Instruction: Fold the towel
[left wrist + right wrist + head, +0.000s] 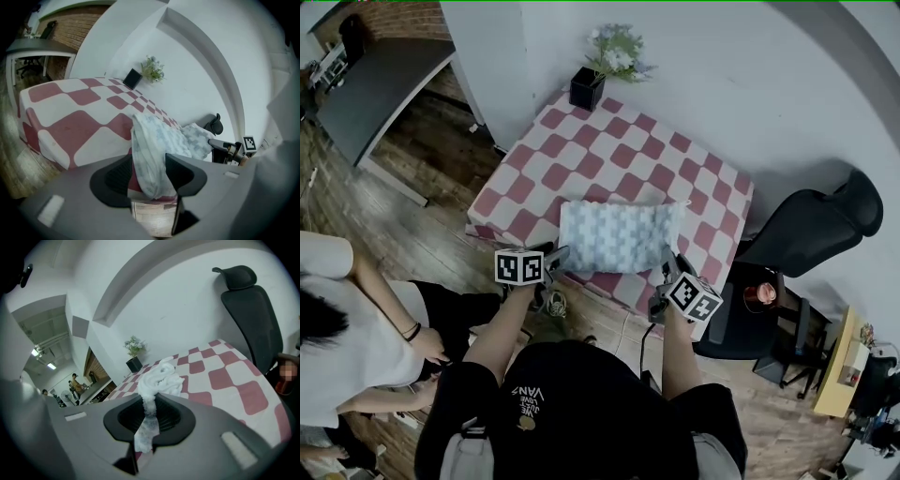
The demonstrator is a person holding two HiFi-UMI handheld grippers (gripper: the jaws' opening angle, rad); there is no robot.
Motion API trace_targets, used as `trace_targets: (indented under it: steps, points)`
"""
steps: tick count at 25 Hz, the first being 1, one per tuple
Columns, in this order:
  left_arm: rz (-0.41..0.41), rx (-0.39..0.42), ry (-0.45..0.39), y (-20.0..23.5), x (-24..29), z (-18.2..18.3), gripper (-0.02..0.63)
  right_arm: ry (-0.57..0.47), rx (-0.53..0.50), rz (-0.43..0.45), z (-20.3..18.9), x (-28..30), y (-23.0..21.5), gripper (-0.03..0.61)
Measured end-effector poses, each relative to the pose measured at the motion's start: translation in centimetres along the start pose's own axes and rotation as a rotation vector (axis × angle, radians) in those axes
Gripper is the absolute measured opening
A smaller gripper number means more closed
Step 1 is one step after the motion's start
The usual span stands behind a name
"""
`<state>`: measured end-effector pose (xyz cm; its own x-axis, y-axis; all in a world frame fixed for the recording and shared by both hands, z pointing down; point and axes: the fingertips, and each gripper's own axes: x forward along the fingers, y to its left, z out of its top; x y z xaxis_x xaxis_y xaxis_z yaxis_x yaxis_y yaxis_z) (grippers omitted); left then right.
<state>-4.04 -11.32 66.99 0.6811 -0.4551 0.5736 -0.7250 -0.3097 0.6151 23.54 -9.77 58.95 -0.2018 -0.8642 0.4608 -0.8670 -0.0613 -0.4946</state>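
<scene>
A pale blue and white patterned towel point(619, 234) lies bunched near the front edge of the table with the red-and-white checked cloth point(581, 150). My left gripper point(555, 255) is at its front left corner. In the left gripper view that corner of the towel point(154, 150) hangs over the table edge between the jaws of the left gripper point(149, 176), which stand open with a gap beside the left pad. My right gripper point(667, 267) is at the front right corner. In the right gripper view the right gripper point(149, 416) is shut on a thin strip of the towel point(161, 378), lifted off the cloth.
A black pot with a plant point(587, 87) stands at the table's far corner. A black office chair point(811, 225) is to the right, with a small red object point(759, 293) beside it. A person point(337, 328) sits at the left. A dark desk point(375, 89) is far left.
</scene>
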Motion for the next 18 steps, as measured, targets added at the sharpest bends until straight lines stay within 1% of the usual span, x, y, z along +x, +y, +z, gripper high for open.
trace_targets:
  steps: [3, 5, 8, 10, 13, 18]
  points:
    - [0.006, -0.005, -0.017, 0.1, -0.6, 0.1, 0.199, 0.009, -0.067, 0.026, 0.0, 0.3, 1.6, 0.049]
    - [0.010, -0.004, -0.030, 0.1, -1.0, 0.2, 0.199, 0.016, -0.141, 0.051, -0.2, 0.5, 3.2, 0.049]
    - [0.035, 0.009, -0.051, 0.4, -1.8, 0.3, 0.199, 0.039, -0.284, 0.094, -1.1, 0.8, 6.3, 0.048]
    - [0.036, 0.004, -0.071, 0.3, -2.2, 0.5, 0.199, 0.060, -0.380, 0.129, -2.0, 1.4, 8.5, 0.048]
    - [0.026, -0.012, -0.105, 0.2, -3.0, 0.4, 0.199, 0.102, -0.525, 0.178, -4.1, 2.3, 11.8, 0.048]
    - [0.050, -0.030, -0.141, 0.9, -4.5, -0.1, 0.199, 0.166, -0.763, 0.242, -8.2, 3.8, 16.5, 0.048]
